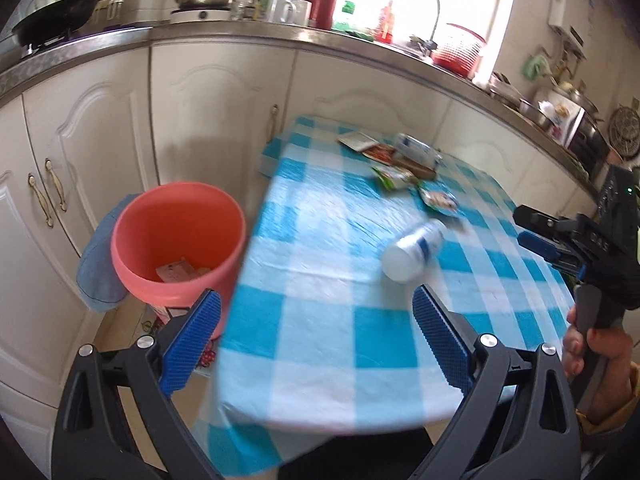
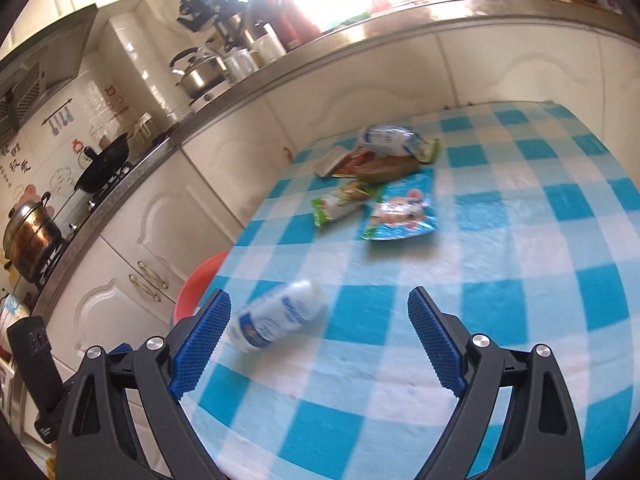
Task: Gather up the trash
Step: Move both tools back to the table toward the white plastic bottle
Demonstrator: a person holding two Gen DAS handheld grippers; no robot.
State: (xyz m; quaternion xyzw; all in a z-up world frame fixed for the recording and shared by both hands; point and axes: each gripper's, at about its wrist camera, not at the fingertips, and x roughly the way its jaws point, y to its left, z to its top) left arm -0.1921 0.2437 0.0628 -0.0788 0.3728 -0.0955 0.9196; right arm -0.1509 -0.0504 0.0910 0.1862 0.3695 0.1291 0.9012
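Left gripper (image 1: 316, 344) spread wide, nothing held; right gripper (image 2: 320, 344) likewise spread, empty. White plastic bottle (image 2: 276, 320) lies on its side on checked tablecloth (image 2: 520, 280), near table edge, just beside right gripper's left finger. Snack wrappers (image 2: 384, 184) clustered farther back. Red bucket (image 1: 176, 240) on floor beside table, some trash already inside. Step judged: reach for bottle. Next: jaws to be centred across bottle body, then closed.

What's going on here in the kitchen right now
A person is clearing trash off a blue-checked table with two handheld grippers. Both the left gripper and the right gripper are open and empty. A white plastic bottle lies on its side nearest them, with snack wrappers and another bottle piled farther back. A pink bucket beside the table already holds some scraps.
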